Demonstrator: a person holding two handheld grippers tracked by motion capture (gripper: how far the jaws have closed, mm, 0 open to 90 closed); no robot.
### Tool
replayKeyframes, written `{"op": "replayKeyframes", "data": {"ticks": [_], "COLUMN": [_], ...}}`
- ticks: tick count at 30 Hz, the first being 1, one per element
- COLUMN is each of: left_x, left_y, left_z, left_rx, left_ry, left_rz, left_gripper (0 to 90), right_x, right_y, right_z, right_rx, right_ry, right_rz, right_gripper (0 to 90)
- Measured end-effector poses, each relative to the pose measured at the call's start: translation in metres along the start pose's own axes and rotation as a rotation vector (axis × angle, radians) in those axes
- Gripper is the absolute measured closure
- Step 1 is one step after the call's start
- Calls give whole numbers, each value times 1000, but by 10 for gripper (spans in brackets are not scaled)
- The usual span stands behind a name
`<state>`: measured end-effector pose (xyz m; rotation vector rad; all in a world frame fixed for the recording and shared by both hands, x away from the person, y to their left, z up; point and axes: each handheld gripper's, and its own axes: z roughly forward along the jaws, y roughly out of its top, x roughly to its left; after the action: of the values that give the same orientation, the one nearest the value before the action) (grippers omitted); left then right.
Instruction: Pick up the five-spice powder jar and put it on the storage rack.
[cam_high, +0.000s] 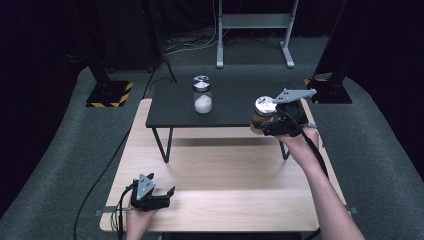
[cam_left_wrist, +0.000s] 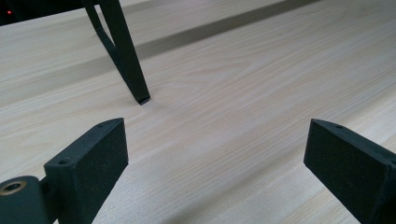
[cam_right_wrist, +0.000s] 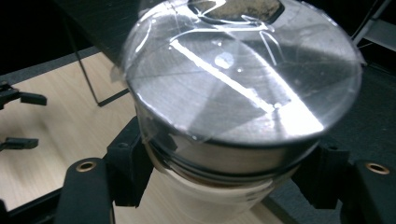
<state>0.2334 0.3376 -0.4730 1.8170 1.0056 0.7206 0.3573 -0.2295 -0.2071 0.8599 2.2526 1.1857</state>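
My right gripper (cam_high: 263, 122) is shut on a jar with a shiny metal lid (cam_high: 265, 106), holding it in the air at the right front edge of the small black table (cam_high: 235, 112). In the right gripper view the lid (cam_right_wrist: 243, 79) is close to the camera, and both black pads (cam_right_wrist: 133, 163) clamp the jar just under the lid. A second glass jar (cam_high: 202, 95), half full of white powder with a metal lid, stands on the black table. My left gripper (cam_high: 167, 196) rests open near the front left of the wooden table (cam_high: 225, 170); nothing lies between its pads (cam_left_wrist: 93, 163).
The black table stands on thin black legs (cam_left_wrist: 126, 56) at the back of the wooden table. Cables trail off the left side. A metal stand (cam_high: 255, 25) and black posts with yellow-striped bases (cam_high: 110, 92) stand on the grey floor beyond.
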Motion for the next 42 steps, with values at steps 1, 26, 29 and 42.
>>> {"op": "replayKeyframes", "data": {"ticks": [1, 26, 29, 42], "left_x": [0, -1, -1, -1], "left_y": [0, 3, 4, 5], "left_z": [0, 2, 2, 3], "left_rx": [1, 17, 24, 31], "left_ry": [0, 9, 11, 12], "left_rz": [0, -3, -3, -9], "left_gripper": [58, 58, 58, 58], "right_x": [-2, -27, -29, -39], "right_y": [2, 32, 34, 39], "right_z": [1, 47, 51, 61], "right_rx": [1, 22, 29, 59], "right_ry": [-3, -126, -140, -130], "right_rz": [8, 129, 142, 169], "right_gripper": [298, 298, 298, 295]}}
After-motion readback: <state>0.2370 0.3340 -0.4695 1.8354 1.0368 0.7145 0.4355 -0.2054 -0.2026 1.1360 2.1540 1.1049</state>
